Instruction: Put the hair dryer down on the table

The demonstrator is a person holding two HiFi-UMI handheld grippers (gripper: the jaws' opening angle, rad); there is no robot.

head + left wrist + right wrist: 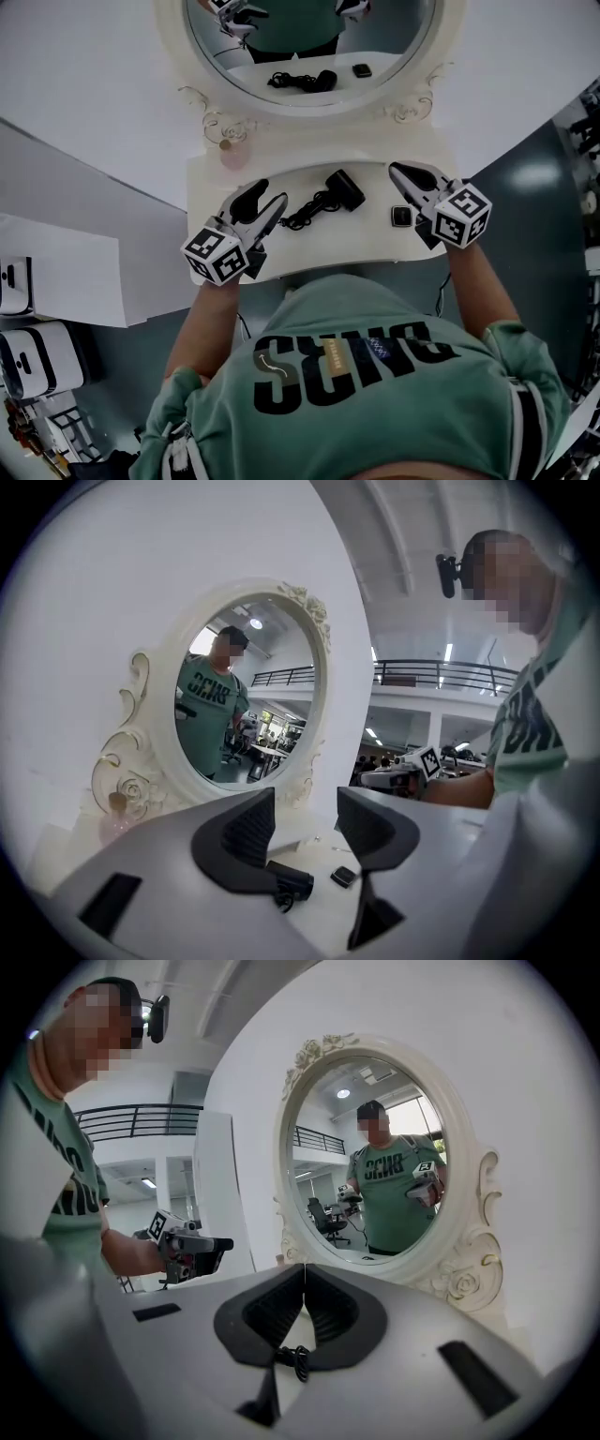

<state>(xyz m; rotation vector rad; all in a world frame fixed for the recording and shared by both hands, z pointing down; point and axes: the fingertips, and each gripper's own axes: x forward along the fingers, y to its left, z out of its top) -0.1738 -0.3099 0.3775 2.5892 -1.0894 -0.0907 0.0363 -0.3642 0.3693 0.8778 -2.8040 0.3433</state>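
The black hair dryer (343,190) lies on the white vanity table (319,255), its coiled cord (302,213) trailing to the left. My left gripper (272,191) hangs just left of the cord, above the table. In the left gripper view its jaws (306,803) stand apart with nothing between them, and the hair dryer (287,881) shows below them. My right gripper (395,170) is right of the dryer and apart from it. Its fingertips (304,1274) meet, holding nothing, with the cord (298,1361) in view under them.
An oval mirror (309,56) in an ornate white frame stands at the back of the table. A small pink bottle (232,151) sits at its left foot. A small black item (401,216) lies by the right gripper. The person's torso is close to the table's front edge.
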